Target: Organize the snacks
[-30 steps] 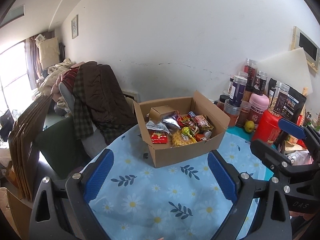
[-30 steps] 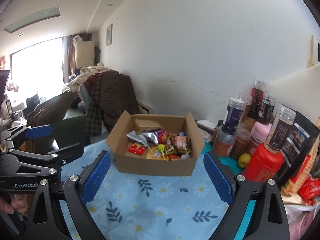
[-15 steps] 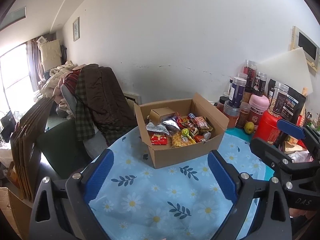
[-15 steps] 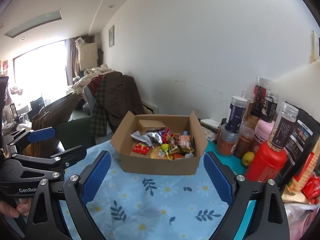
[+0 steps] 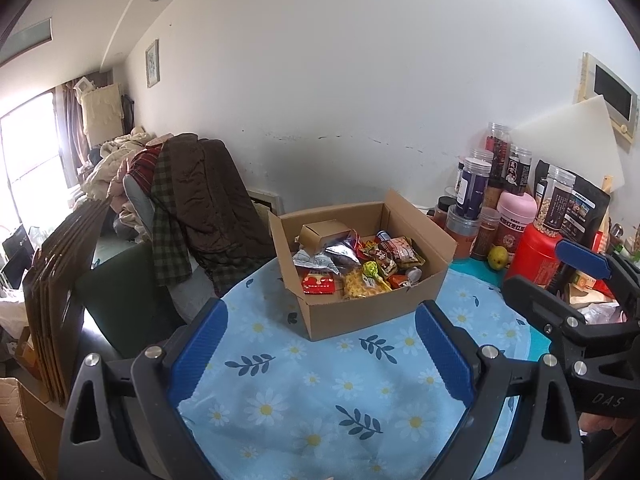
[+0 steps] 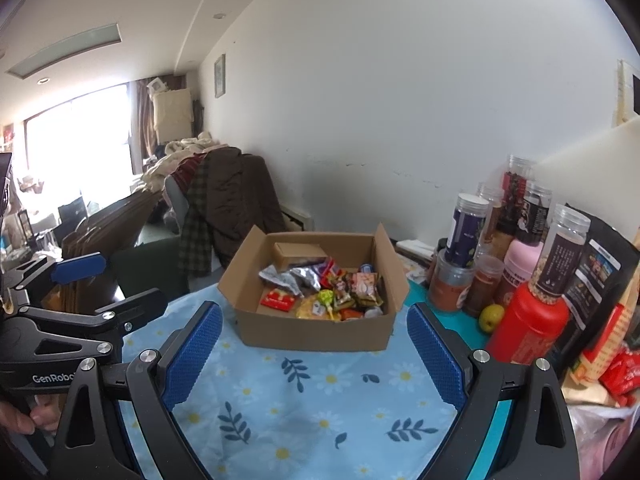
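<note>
An open cardboard box (image 5: pixel 360 316) (image 6: pixel 316 336) sits on a table with a blue daisy cloth (image 5: pixel 304 392). Inside lie several snack packets: a red one (image 5: pixel 317 282), a yellow one (image 5: pixel 360 285), silver wrappers (image 5: pixel 320 258) and a small brown carton (image 5: pixel 322 232). My left gripper (image 5: pixel 320 348) stands open in front of the box, nothing between its blue pads. My right gripper (image 6: pixel 314 352) is also open and holds nothing, a short way back from the box. Each gripper shows at the edge of the other's view.
Jars, a red canister (image 6: pixel 528 324), a pink bottle (image 5: pixel 516 220) and a small green fruit (image 5: pixel 497 257) crowd the table's right side. Bags and red packets (image 6: pixel 618 372) lie at far right. A chair draped with clothes (image 5: pixel 188 200) stands behind left.
Both grippers have drawn slightly back and tilted up; the box sits a little farther away in both views. Nothing was picked up.
</note>
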